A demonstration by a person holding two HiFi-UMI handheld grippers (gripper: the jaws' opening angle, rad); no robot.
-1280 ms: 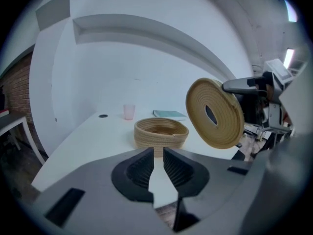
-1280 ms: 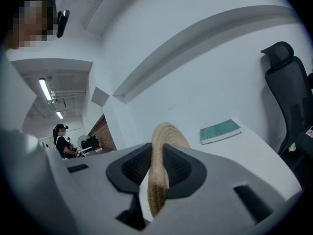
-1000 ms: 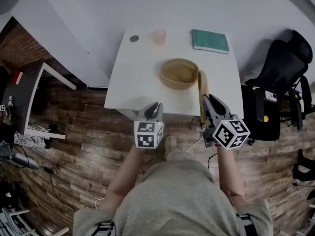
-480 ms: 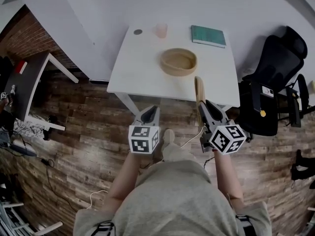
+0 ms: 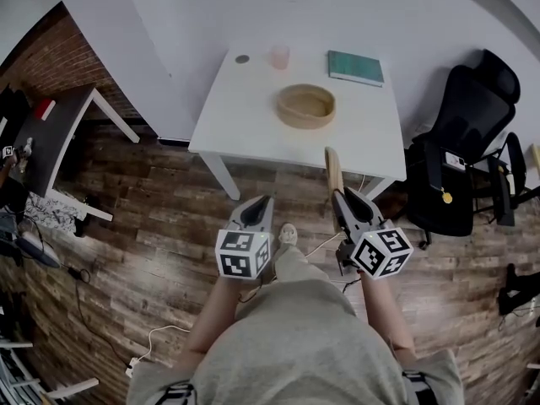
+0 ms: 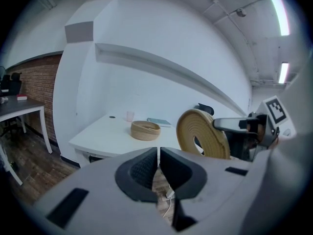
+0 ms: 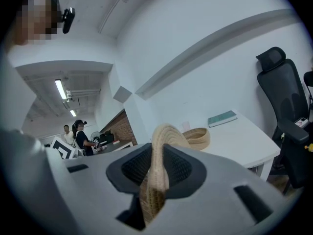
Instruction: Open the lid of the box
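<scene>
The round woven box [image 5: 306,105] stands open on the white table [image 5: 245,116], well ahead of both grippers. Its flat woven lid [image 5: 334,169] stands on edge over the wooden floor, with my right gripper [image 5: 342,197] shut on its rim. In the right gripper view the lid [image 7: 164,146] fills the gap between the pads, and the box [image 7: 198,137] shows behind it. My left gripper [image 5: 261,202] hangs beside it, shut with nothing in it. The left gripper view shows its pads [image 6: 146,168] together, the lid [image 6: 203,133] at the right and the box [image 6: 145,129] far off.
A green book [image 5: 355,67], a pink cup [image 5: 279,56] and a small dark disc [image 5: 242,59] lie at the table's far side. A black office chair [image 5: 468,116] stands right of the table, a dark desk [image 5: 51,133] at the left. Two people [image 7: 80,133] stand far off.
Both grippers have drawn back from the table toward me, and the lid has come away with the right one, from over the table's edge to over the floor.
</scene>
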